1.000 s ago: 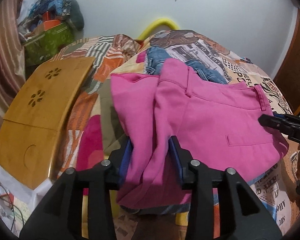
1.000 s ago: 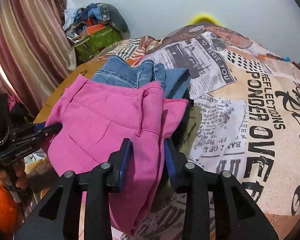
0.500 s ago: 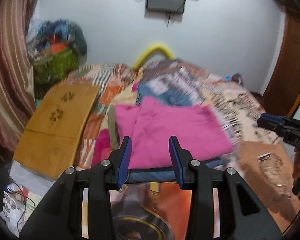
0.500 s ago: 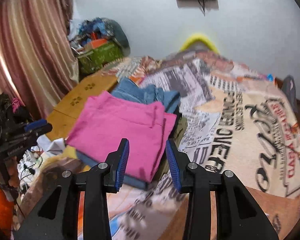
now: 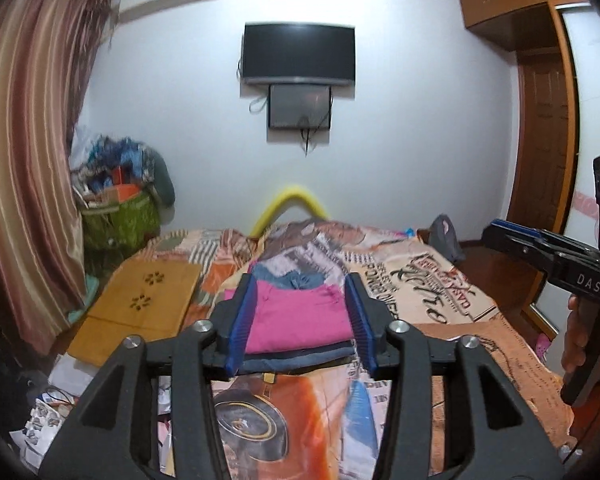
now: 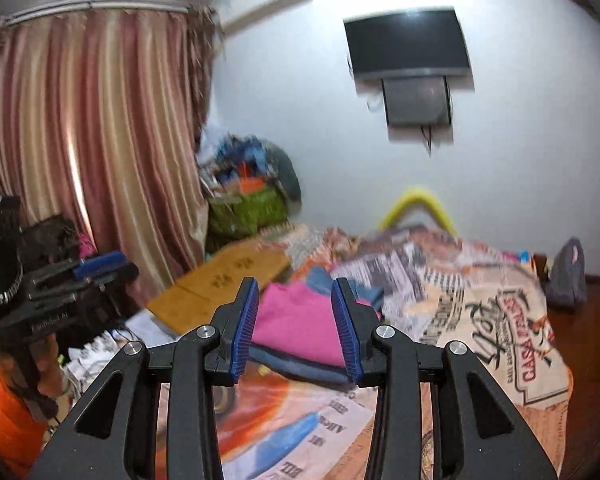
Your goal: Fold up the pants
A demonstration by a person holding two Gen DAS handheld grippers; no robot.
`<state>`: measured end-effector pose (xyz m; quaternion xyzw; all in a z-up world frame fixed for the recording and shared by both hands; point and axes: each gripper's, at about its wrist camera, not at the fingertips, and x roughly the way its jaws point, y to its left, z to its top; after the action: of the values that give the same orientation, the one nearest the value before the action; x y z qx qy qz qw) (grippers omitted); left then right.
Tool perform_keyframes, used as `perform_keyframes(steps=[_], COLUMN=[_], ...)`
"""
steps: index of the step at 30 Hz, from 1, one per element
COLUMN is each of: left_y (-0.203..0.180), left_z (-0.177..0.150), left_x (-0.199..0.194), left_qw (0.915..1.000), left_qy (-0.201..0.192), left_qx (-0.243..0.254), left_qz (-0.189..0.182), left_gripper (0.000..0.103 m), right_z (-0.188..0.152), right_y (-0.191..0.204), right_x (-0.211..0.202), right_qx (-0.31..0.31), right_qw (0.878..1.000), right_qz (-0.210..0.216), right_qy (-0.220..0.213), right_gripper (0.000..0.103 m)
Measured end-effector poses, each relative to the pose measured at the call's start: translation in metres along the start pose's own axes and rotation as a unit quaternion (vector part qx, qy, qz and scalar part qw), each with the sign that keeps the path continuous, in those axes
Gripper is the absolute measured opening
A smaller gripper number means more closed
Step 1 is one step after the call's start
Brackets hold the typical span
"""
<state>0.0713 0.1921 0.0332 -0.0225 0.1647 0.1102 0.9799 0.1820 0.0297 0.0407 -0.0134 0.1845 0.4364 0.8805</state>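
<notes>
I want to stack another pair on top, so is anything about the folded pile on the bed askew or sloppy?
Nothing stands out. The pink pants lie folded flat and square on the darker folded clothes on the bed. Both grippers are open and hold nothing.

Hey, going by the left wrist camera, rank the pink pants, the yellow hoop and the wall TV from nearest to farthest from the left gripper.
1. Pink pants: folded on the bed, straight ahead of the left gripper, seen between its open fingers.
2. Yellow hoop: at the far end of the bed, against the wall.
3. Wall TV: mounted high on the wall, above the hoop.
</notes>
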Motion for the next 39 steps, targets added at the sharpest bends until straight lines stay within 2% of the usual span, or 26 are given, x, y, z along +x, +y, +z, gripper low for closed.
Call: perform_keyframes(steps=[3, 5, 9, 13, 15, 23, 39], left_y=[-0.015, -0.022, -0.033, -0.037, -0.038, -0.039, -0.040], left_z=[0.000, 0.000, -0.002, -0.004, -0.007, -0.015, -0.023], left_x=[-0.032, -0.048, -0.073, -0.084, -0.089, -0.094, -0.090], left_qw=[0.9995, 0.9990, 0.9981, 0.9976, 0.9973, 0.9968, 0.9971], left_qy=[-0.032, -0.045, -0.062, -0.069, -0.073, -0.079, -0.076], left_qx=[0.004, 0.005, 0.008, 0.006, 0.005, 0.004, 0.000], left_qz=[0.005, 0.002, 0.001, 0.003, 0.007, 0.012, 0.012], left_gripper=[0.070, 0.072, 0.084, 0.092, 0.097, 0.101, 0.102], right_z=[0.002, 0.001, -0.005, -0.010, -0.012, -0.016, -0.026], right_y=[0.014, 0.022, 0.034, 0.041, 0.045, 0.051, 0.054], right_x=[-0.025, -0.038, -0.058, -0.067, -0.070, -0.077, -0.082], right_qx=[-0.001, -0.005, -0.011, -0.016, -0.019, -0.020, -0.018], right_qw=[1.000, 0.999, 0.998, 0.997, 0.996, 0.994, 0.995], right_qz=[0.011, 0.011, 0.000, -0.013, -0.021, -0.042, -0.052], right_qy=[-0.024, -0.036, -0.064, -0.080, -0.084, -0.095, -0.085], right_gripper=[0.035, 0.035, 0.057, 0.068, 0.077, 0.103, 0.103])
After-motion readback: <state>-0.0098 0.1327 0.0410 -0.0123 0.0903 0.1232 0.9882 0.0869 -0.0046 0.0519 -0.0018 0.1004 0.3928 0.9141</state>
